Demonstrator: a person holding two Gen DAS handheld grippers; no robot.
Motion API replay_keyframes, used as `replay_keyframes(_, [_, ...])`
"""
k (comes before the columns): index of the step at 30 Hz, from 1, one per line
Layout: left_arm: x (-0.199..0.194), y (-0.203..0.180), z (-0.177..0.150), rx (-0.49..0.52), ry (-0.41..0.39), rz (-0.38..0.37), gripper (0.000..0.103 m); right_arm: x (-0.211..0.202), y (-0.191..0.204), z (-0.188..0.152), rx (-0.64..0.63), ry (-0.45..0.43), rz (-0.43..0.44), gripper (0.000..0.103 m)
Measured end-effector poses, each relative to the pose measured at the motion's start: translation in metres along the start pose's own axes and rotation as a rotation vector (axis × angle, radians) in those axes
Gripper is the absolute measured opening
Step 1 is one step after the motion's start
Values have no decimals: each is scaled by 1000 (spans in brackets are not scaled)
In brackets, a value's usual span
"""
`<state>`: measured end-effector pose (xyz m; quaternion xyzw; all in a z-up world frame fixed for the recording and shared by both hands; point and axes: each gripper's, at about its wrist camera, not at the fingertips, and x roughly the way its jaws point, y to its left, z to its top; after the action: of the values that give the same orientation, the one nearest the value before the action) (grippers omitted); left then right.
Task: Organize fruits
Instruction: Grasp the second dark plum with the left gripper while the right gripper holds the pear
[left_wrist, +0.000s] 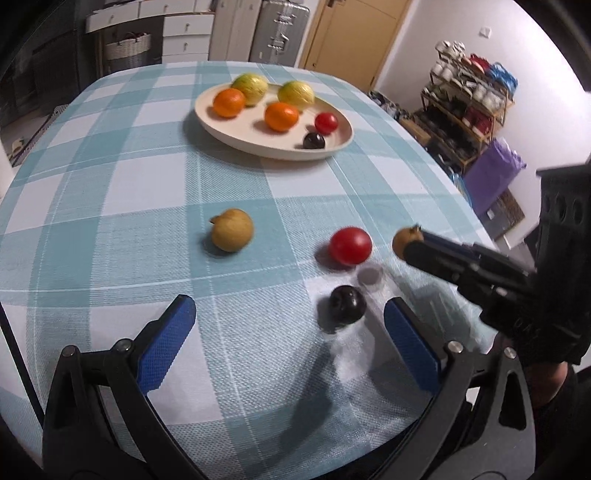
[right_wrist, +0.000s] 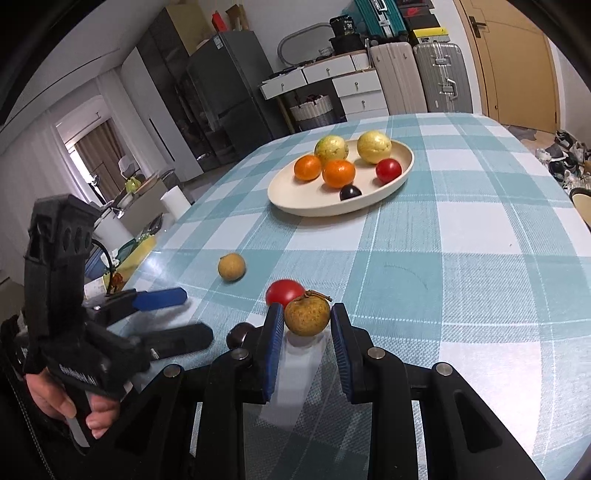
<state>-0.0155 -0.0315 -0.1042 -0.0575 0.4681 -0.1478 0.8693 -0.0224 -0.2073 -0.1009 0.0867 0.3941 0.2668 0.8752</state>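
A cream oval plate (left_wrist: 236, 136) (right_wrist: 295, 206) holds two yellow-green fruits, two oranges, a red tomato and a dark plum. On the checked cloth lie a tan longan (left_wrist: 232, 230) (right_wrist: 231, 266), a red tomato (left_wrist: 350, 245) (right_wrist: 282, 291) and a dark plum (left_wrist: 347, 304) (right_wrist: 238, 334). My right gripper (right_wrist: 307, 321) is shut on a second tan longan (right_wrist: 307, 316) (left_wrist: 402, 240), held just above the cloth. My left gripper (left_wrist: 290, 317) (right_wrist: 181, 314) is open and empty, with the dark plum near its right finger.
The table's right edge drops to a floor with shelves (left_wrist: 465, 107) and a purple bag (left_wrist: 491, 173). Drawers and suitcases (right_wrist: 417, 77) stand beyond the far edge. A side counter with a paper roll (right_wrist: 173, 201) lies left of the table.
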Motion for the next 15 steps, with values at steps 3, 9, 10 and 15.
replay_keyframes(3, [7, -10, 0, 45, 20, 21, 100, -1, -1, 2, -2, -11, 1, 27])
replay_keyframes(9, [18, -34, 0, 137, 51, 44, 88, -4, -5, 2, 12, -19, 9, 27])
replay_keyframes(10, [20, -37, 0, 146, 54, 47, 83, -4, -5, 2, 13, -20, 10, 27])
replay_keyframes(15, [21, -40, 0, 157, 58, 29, 56, -6, -10, 1, 25, -23, 8, 27])
